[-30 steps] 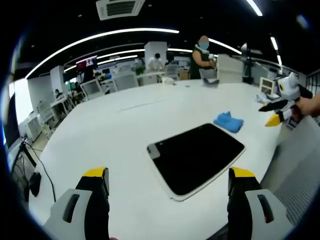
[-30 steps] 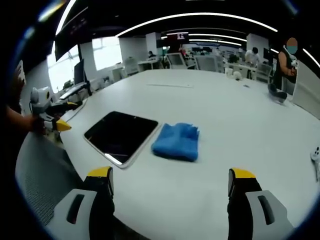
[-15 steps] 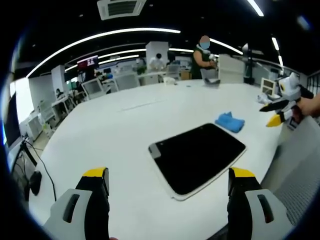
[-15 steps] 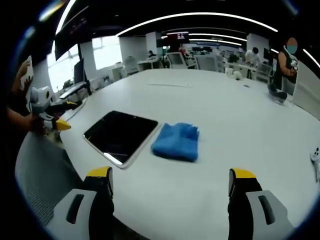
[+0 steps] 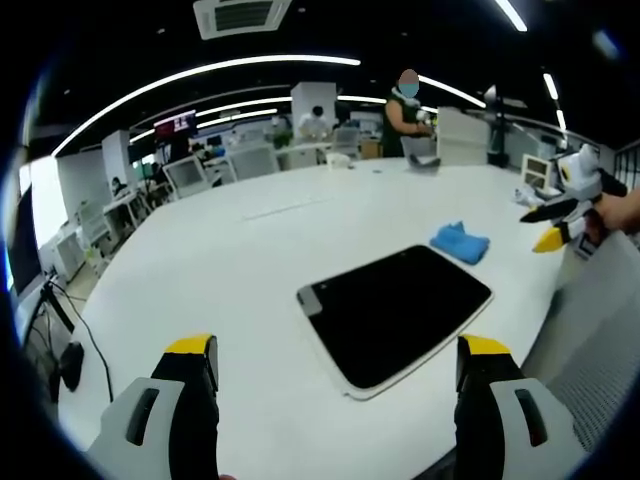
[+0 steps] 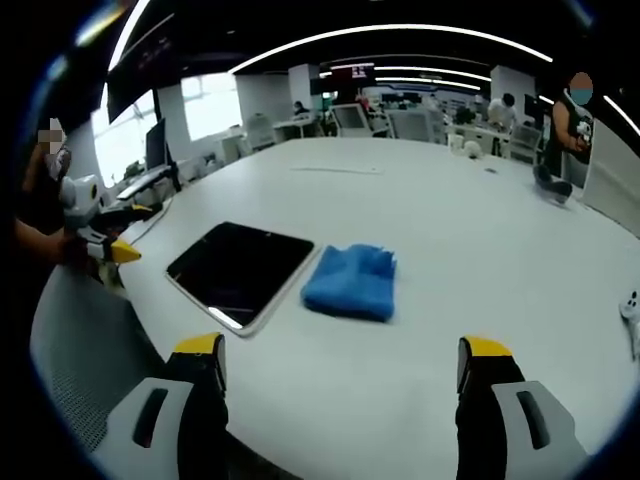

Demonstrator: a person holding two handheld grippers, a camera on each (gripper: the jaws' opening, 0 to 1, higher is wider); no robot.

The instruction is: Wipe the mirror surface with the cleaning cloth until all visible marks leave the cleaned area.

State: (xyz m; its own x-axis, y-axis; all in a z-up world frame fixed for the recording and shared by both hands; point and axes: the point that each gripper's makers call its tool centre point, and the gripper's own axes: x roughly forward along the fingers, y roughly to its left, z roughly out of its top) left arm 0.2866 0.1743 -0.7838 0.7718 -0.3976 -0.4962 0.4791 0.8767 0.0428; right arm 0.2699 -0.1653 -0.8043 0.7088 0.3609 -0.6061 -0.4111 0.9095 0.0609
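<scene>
Dark glossy rounded-rectangle mirror flat near table front edge, unmoved since earlier. Soft crumpled blue cleaning cloth just beside it, likewise unchanged. Left gripper and right gripper hovering off table edge, fingers spread wide, empty.

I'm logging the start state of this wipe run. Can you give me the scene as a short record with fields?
surface: white table
mirror: dark rectangular panel lying flat, also in the left gripper view
cloth: blue cleaning cloth lying beside the mirror, not gripped
left gripper: open, empty, above the table edge
right gripper: open, empty
wiping: not begun
</scene>
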